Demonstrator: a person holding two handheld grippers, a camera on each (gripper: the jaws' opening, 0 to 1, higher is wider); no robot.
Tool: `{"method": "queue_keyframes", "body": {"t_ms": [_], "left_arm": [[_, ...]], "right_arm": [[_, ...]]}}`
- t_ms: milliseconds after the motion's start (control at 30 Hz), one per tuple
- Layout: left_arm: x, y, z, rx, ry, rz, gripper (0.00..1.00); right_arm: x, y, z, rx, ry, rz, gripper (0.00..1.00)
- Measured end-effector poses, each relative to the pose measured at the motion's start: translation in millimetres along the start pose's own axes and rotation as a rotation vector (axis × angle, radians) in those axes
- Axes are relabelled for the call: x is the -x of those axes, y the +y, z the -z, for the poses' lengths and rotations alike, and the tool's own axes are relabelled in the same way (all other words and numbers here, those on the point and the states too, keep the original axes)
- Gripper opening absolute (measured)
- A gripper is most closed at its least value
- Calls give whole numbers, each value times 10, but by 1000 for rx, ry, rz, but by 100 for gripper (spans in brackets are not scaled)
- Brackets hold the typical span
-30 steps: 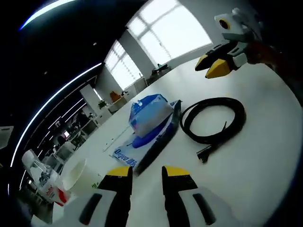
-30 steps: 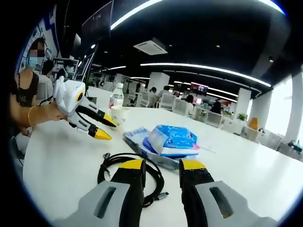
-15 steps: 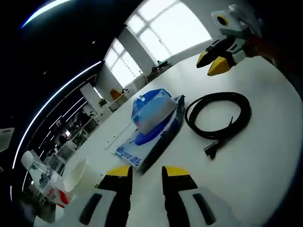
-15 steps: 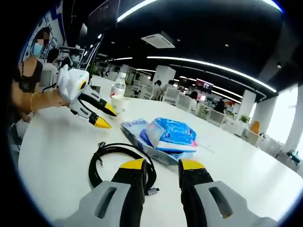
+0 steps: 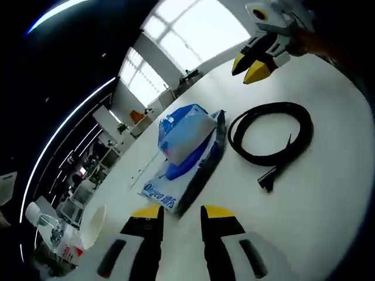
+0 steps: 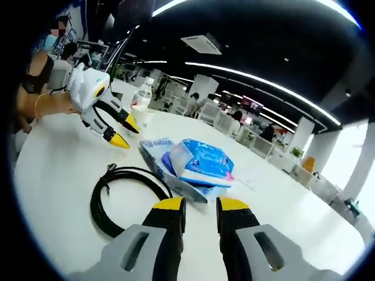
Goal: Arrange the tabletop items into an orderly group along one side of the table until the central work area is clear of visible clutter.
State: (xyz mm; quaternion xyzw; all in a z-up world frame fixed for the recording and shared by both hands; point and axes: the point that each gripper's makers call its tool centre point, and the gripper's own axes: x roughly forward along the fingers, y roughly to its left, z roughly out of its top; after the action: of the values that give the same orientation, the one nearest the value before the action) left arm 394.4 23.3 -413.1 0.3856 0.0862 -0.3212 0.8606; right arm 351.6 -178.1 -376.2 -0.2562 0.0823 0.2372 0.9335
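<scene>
A black coiled cable [image 5: 270,110] [image 6: 96,202] lies on the white table [image 5: 328,199] beside a blue wipes pack [image 5: 186,137] [image 6: 202,164]. The pack rests on a flat blue-and-white packet [image 5: 170,190] [image 6: 153,153]. My left gripper [image 5: 183,212] [image 6: 125,133] hovers open just short of the flat packet, with nothing between its jaws. My right gripper [image 6: 201,204] [image 5: 249,67] is open with a narrow gap. It hangs above the table between the cable and the packs and holds nothing.
A paper cup [image 5: 94,225] [image 6: 142,114] and a water bottle [image 5: 53,234] [image 6: 143,93] stand near the table's edge beyond the packs. A person's hand [image 6: 47,105] holds the left gripper. Bare tabletop [image 6: 58,164] stretches around the cable. Office desks and people fill the background.
The right gripper's jaws have narrowed, and its view has advanced, so the cable now sits lower left of them. The left gripper's view shifted slightly; the items lie as before.
</scene>
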Motion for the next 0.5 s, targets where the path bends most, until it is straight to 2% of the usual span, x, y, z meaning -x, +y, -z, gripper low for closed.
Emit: {"method": "queue_keyframes", "body": {"t_ms": [200,367,433,500], "left_arm": [[-58,84,-32,-20,-2,-16,25],[-118,62,-18,13,-11,3,24],[-147,26,-18,49,-24,21,23],[-160,36,-14,36,-25,10,23]], "right_arm": [[-77,11,52,41,28,-22,18],[-109,11,67,47,24,-22,14],[-121,-4,76,44,25,-25,13],[-133,-18,73,41,23,-25,12]]}}
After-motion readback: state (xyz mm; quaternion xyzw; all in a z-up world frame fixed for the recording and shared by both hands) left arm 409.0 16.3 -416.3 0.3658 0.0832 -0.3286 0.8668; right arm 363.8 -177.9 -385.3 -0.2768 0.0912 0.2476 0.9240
